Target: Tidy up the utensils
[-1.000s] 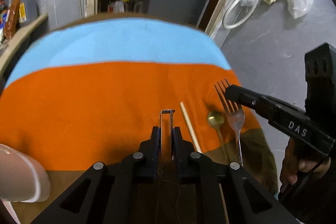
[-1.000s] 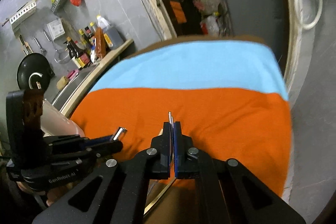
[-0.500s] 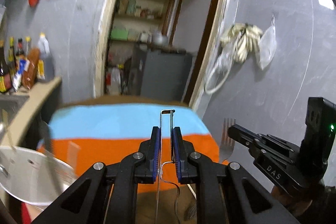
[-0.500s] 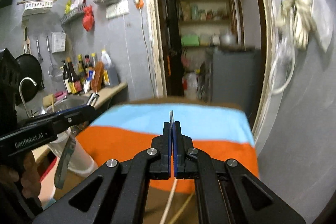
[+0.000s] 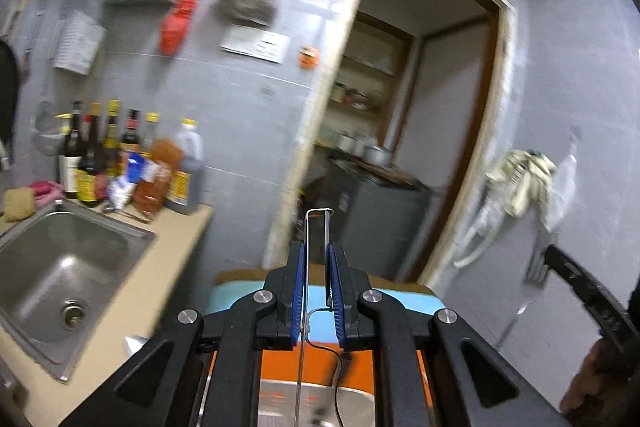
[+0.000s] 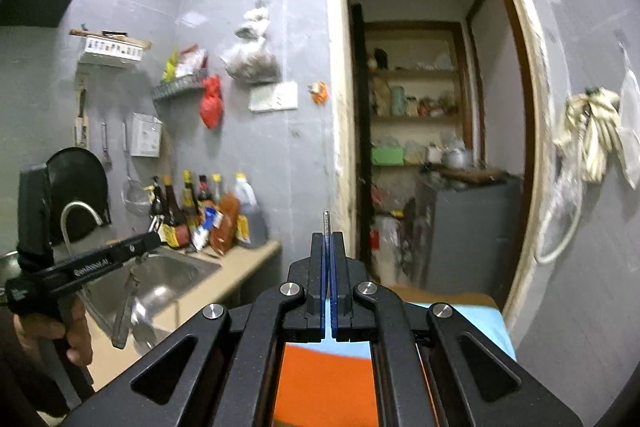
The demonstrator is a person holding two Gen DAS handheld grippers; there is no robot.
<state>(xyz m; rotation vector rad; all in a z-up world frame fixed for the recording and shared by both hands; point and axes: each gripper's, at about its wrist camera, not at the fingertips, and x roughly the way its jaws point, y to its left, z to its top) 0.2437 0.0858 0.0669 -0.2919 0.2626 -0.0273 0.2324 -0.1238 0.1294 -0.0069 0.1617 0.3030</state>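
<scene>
— Steel wire, bent into a narrow loop: is that all the left wrist view gives of the wire-handled utensil (image 5: 316,227)?

— Nearly. The left gripper (image 5: 317,255) has its blue pads nipped on the loop's two sides with a slim gap between them, and the wire runs down out of sight. The right wrist view adds the rest. There the piece hangs from that gripper's tip in front of the sink (image 6: 180,275), with a dark shank and a pale rounded end, all blurred.

— And the fork (image 5: 534,277)?

— The left camera shows it flat-on at the far right, silver, tines up, handle slanting down. The right gripper (image 5: 550,255) pinches it near the neck, against the grey wall. That gripper's own camera sees only a thin metal edge poking up between jaws pressed almost together.

— Anything shared?

— Both views show the bottles (image 6: 200,215) on the counter beside the sink, and the orange and blue cloth (image 6: 324,379) low down. The right view also catches the left hand (image 6: 68,331) around its gripper's handle.
</scene>
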